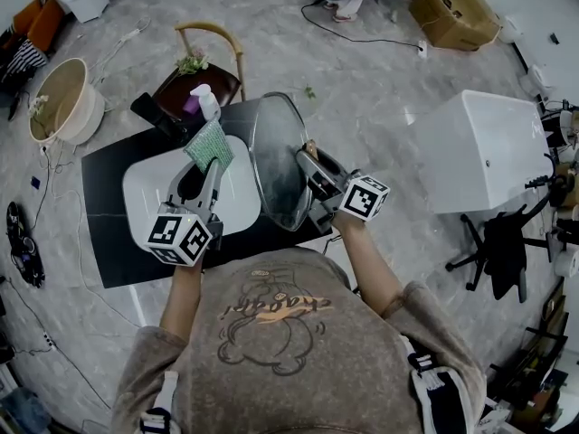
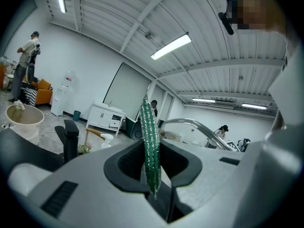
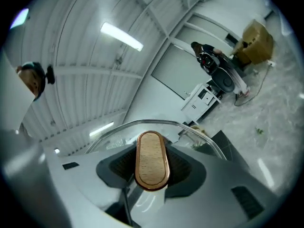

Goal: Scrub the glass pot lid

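The glass pot lid (image 1: 276,161) stands on edge above the black table, between the two grippers. My right gripper (image 1: 310,158) is shut on its wooden knob (image 3: 151,156), with the lid's metal rim (image 3: 156,122) arching beyond the jaws. My left gripper (image 1: 207,168) is shut on a green scrubbing cloth (image 1: 210,144), which stands up thin and edge-on between the jaws (image 2: 151,141). The cloth sits just left of the lid's glass face, apart from it. In the left gripper view the lid's rim (image 2: 199,125) curves to the right of the cloth.
A white basin (image 1: 145,188) lies on the black table (image 1: 104,215) under the left gripper. A spray bottle (image 1: 206,100) stands at the back, a chair with a plant (image 1: 194,66) behind it. A white cabinet (image 1: 488,147) stands to the right.
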Motion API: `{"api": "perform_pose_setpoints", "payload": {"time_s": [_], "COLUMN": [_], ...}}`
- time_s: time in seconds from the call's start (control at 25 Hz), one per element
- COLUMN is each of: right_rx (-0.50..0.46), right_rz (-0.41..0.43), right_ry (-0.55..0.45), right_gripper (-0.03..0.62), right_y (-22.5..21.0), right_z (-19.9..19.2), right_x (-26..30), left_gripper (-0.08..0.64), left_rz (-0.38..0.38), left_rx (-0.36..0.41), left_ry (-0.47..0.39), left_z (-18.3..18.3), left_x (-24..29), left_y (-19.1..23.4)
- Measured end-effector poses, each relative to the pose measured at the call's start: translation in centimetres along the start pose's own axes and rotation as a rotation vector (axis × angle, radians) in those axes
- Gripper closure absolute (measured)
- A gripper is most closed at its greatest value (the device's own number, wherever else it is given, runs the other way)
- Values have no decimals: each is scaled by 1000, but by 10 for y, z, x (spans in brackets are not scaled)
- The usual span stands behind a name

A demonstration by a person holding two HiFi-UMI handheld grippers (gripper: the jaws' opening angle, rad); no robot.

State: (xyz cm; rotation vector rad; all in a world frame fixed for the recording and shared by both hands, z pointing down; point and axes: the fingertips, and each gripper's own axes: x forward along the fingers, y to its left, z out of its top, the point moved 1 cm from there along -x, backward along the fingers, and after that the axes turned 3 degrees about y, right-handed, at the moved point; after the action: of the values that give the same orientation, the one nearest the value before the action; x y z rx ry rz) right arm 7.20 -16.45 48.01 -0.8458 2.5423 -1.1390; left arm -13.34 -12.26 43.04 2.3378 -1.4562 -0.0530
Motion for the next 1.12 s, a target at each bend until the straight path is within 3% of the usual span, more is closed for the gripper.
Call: {"api": "perform_pose_setpoints", "payload": {"time_s": [0.2,0.64,0.88,1.12], "right_rx": [112,282,297,318], "right_rz": [141,160,185,181], "right_ry": [-116,-221,-256,-299], "right_gripper": [410,410,410,410], "right_y": [12,-3,-3,-12], "right_z": [10,11,17,21], "right_x": [-4,-9,-16,-21], "left_gripper": [474,474,474,474], "left_rz": [-64,-276,-399,-463], "left_rx": [-9,-17,-20,-35], "left_ry": [10,74,150,200], "left_z": [3,21,24,18], "left_x": [2,13,17,24], "left_y": [-18,-71,-111,-125]}}
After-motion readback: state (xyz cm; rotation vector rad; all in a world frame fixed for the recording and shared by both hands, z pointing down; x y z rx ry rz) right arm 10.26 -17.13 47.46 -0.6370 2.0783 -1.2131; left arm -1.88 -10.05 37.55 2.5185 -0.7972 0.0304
